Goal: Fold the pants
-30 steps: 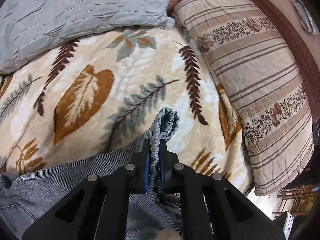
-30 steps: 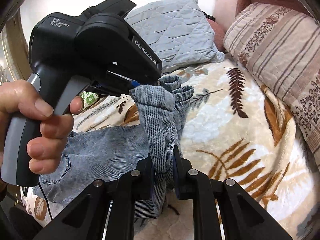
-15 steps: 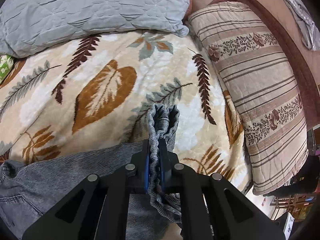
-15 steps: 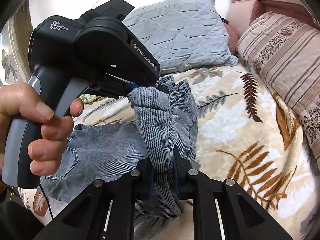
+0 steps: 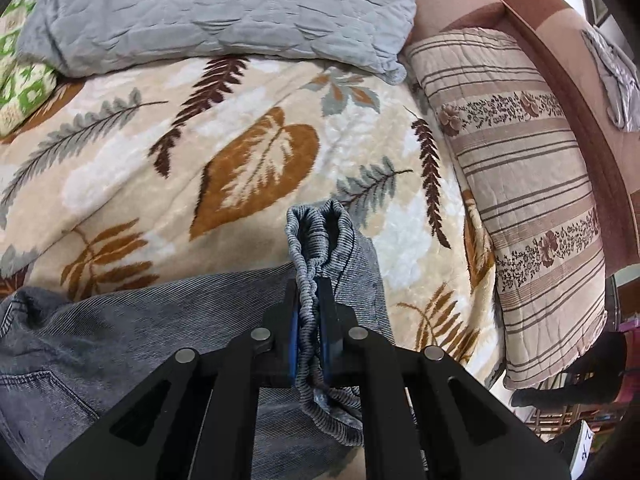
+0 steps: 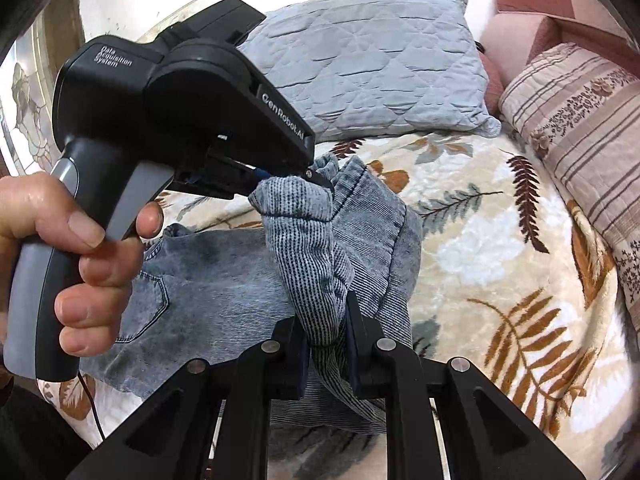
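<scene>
— Count it out for me?

— One pair of pants (image 6: 224, 280), grey-blue denim, lying on the bed's leaf-print blanket (image 5: 260, 152), with the ribbed waistband lifted off it. Two tongs. Three pillows in all: a quilted grey pillow (image 5: 224, 8) at the head, a striped floral pillow (image 5: 532, 200) along the side, and a green-patterned one (image 5: 20, 72) tucked at the far edge.

— What does one camera give that the other doesn't?

— The green pillow shows only in the left wrist view. The right wrist view alone shows the person's left hand (image 6: 68, 264) wrapped round the grey handle of the left tongs (image 6: 316, 176), seen from outside (black housing, white lettering on it), and a back pocket stitched on the denim. The left view looks down its own fingers instead.

— And the grips?

— The left tongs (image 5: 307, 300) are closed tight on a bunched fold of waistband, which stands up past the tips as a small loop. The right tongs (image 6: 326, 320) are clamped on a thicker wad of the same ribbed band; the cloth stretches between the two.

— Pose?

— Both point steeply downward at the bed. The hand has four fingers curled on the handle, the forefinger hooked at the front, the left tongs' tips sitting above and beyond the right ones
</scene>
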### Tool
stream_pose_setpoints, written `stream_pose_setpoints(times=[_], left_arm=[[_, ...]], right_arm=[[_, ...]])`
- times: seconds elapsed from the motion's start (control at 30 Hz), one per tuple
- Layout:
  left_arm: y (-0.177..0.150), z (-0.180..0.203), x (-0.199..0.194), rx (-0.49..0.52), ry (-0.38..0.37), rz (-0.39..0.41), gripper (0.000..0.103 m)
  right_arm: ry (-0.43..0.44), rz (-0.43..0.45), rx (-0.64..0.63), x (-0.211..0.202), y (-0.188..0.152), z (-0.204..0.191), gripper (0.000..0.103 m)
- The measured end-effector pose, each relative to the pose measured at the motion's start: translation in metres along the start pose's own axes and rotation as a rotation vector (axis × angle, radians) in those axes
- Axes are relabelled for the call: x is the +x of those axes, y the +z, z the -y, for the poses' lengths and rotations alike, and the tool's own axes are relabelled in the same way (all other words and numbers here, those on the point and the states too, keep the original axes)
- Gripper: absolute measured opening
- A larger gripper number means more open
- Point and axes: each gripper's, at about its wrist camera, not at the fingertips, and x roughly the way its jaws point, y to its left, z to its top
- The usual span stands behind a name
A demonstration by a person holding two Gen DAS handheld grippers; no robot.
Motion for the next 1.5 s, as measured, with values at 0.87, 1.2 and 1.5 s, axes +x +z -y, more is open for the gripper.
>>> stream_pose_setpoints(times=[0.87,1.2,1.5], left_arm=[[-0.043,-0.09,-0.013,-0.148,-0.014,0.012,0.006],[-0.056,-0.11,-0.002,-0.187,-0.024,-0.002,0.006],[-0.064,-0.122,0.011,-0.21,-0.032,-0.006,0.006]], right_arm=[[0.017,-0.098,-0.121,0.032,-0.024,-0.062,0.014],[-0.003,-0.134,-0.161,0.045,-0.031,-0.069,0.015],[-0.026,-0.164,-0.193,0.057,-0.043,-0.074,0.015]])
